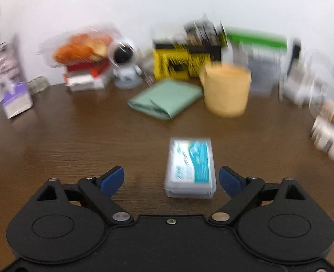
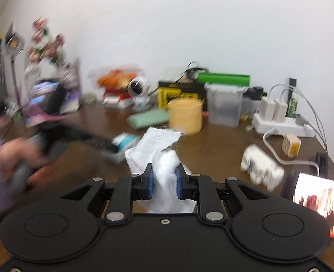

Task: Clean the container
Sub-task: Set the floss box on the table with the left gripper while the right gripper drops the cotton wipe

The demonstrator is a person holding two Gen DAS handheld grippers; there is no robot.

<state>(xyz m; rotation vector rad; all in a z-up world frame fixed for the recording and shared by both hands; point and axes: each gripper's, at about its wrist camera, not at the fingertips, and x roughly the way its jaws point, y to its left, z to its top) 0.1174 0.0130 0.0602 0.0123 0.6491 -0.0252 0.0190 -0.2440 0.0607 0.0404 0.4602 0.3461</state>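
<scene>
The small clear container lies flat on the brown table, between your left gripper's wide-apart fingers, nearer the right one. Your right gripper is clamped on a white wipe.

Dark wood-grain table, low sheen. At its twelve o'clock, a matt green cloth lies folded beside a matt yellow cup. Nearer, a clear glossy plastic box with a paper label. The right gripper, matt black plastic with blue pads, pinches a fibrous white wipe.
</scene>
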